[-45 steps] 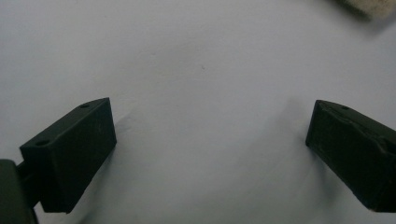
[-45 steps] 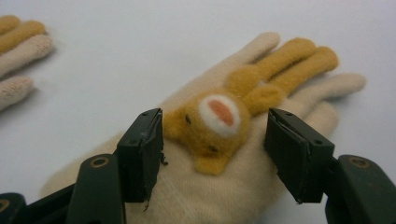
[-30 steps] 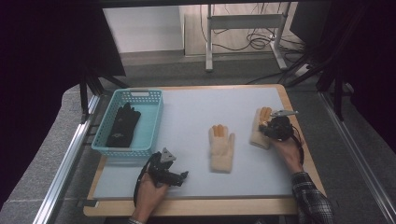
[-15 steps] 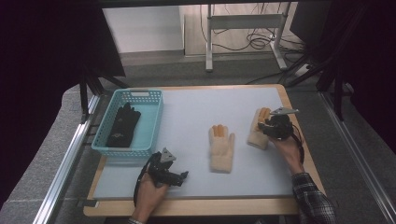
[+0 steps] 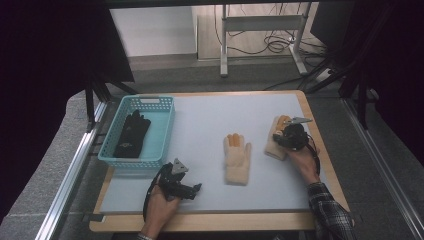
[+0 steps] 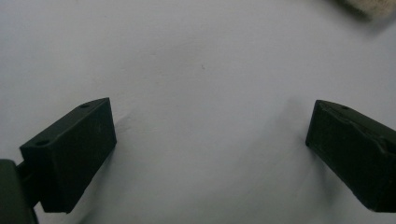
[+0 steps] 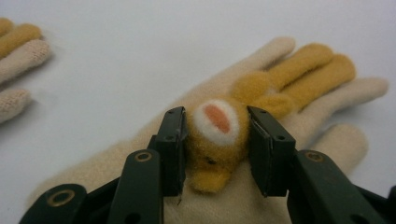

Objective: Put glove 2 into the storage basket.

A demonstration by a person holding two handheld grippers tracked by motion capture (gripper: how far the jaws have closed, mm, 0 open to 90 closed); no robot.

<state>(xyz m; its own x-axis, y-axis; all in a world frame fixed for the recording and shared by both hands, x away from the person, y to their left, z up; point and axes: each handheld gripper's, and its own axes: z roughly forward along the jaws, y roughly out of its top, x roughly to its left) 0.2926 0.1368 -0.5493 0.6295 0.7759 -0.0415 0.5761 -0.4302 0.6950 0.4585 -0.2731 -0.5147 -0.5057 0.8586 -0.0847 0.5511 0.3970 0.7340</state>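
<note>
Our right gripper [image 7: 215, 149] has both jaws pressed on the orange animal head [image 7: 217, 140] stitched to the right-hand cream glove [image 7: 289, 93]; the jaws have just been closing on it. That glove [image 5: 276, 137] lies flat on the white mat [image 5: 210, 125], well right of the blue basket [image 5: 159, 131]. The second cream glove [image 5: 236, 160] sits between glove and basket. The black glove [image 5: 131, 135] is inside the basket. Our left gripper [image 6: 210, 154], just in front of the basket, has jaws wide apart, nothing between them.
</note>
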